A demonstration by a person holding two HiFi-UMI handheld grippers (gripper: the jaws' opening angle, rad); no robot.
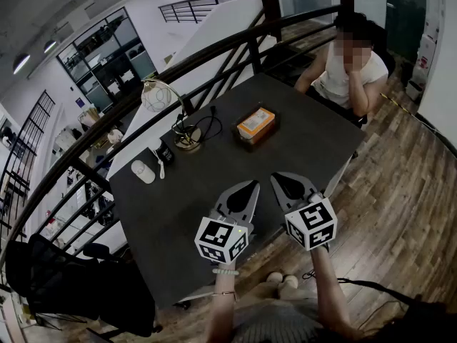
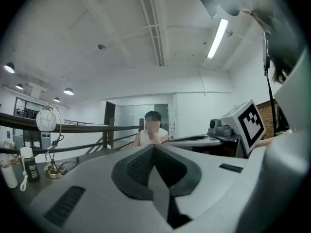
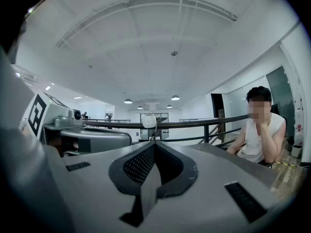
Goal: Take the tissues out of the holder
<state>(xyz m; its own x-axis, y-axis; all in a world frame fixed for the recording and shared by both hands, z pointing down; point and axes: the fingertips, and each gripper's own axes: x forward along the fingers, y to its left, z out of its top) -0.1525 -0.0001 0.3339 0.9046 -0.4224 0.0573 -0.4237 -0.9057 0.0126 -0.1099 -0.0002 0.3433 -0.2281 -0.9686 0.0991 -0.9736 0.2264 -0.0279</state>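
left gripper (image 2: 154, 147): I read the jaws fully together, pad on pad, nothing between them. It holds nothing and touches nothing, and hangs over the near end of the table.
right gripper (image 3: 154, 144): same here. Jaws pressed shut on each other, empty. It sits just beside the left gripper, and in the head view the two tips angle toward each other without touching.
table (image 1: 178, 220): dark top, bare where the grippers hang.
tissue holder (image 1: 255, 127): dark box with an orange-topped tissue pack in it, mid-table beyond both tips and well apart from them. Neither gripper is on it. I can't make out single sheets at this size.
desk lamp (image 1: 158, 97): globe shade on a curved arm, round base to the left of the tissue holder. A black cable (image 1: 208, 126) loops between the base and the holder.
left side of table: small dark bottle (image 1: 165, 152) by the lamp base, and a white oval object (image 1: 143, 171) nearer the edge.
person (image 1: 350, 66): seated at the far right end of the table, one hand raised to the head.
railing (image 1: 214, 48): dark, running along behind the table.
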